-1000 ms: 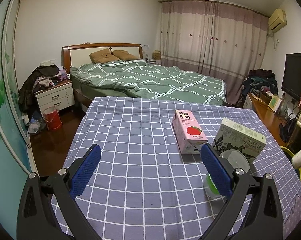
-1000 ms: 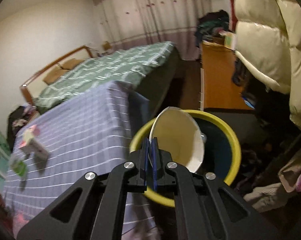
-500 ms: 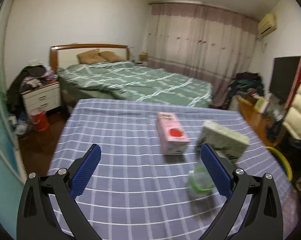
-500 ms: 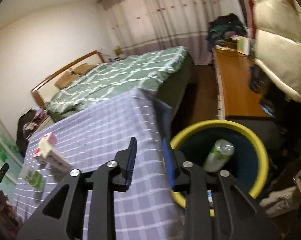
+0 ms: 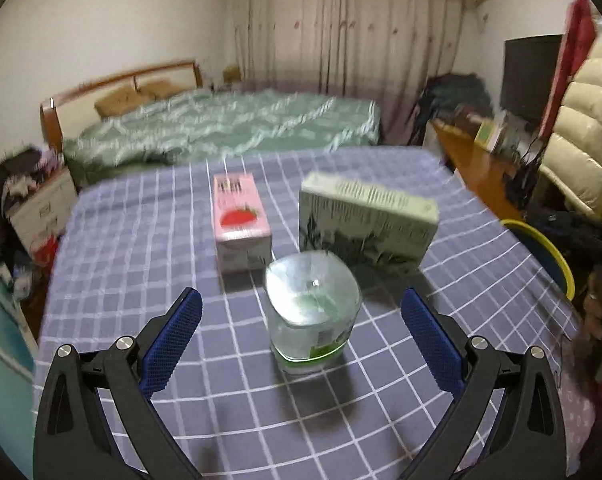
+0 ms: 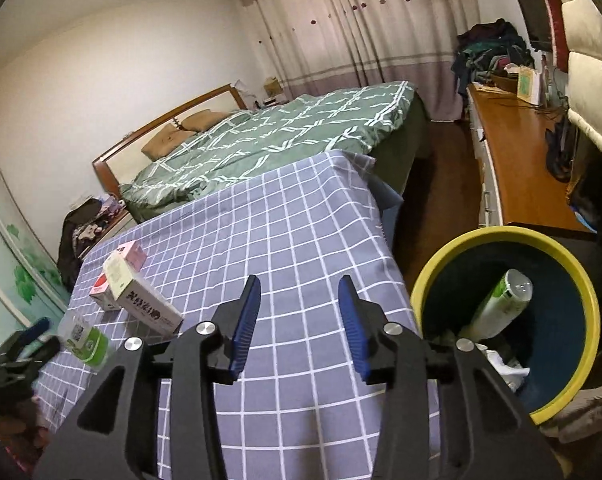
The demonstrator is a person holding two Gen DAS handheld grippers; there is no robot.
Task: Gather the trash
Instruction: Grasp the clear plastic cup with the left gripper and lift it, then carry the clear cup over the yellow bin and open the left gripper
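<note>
On the checked tablecloth (image 5: 149,240) stands a clear plastic cup with a green label (image 5: 313,316) (image 6: 85,338). Behind it lie a pink strawberry milk carton (image 5: 241,224) (image 6: 121,270) and a pale green carton (image 5: 367,220) (image 6: 141,300). My left gripper (image 5: 301,312) is open, its blue pads on either side of the cup without touching it. My right gripper (image 6: 299,296) hangs over the table's right edge with nothing between its pads, its jaws opening. The yellow-rimmed bin (image 6: 501,320) (image 5: 541,248) beside the table holds a green-and-white bottle (image 6: 501,304) and crumpled trash.
A bed with a green cover (image 6: 285,136) stands behind the table. A wooden desk (image 6: 513,160) runs along the right wall, with clothes piled at its far end. A cream padded jacket (image 5: 581,128) hangs near the bin. A nightstand (image 5: 41,204) stands at the left.
My right gripper let go of the white bowl over the bin, opened, and swung left over the table edge. My left gripper moved right and forward until the cup stood between its pads.
</note>
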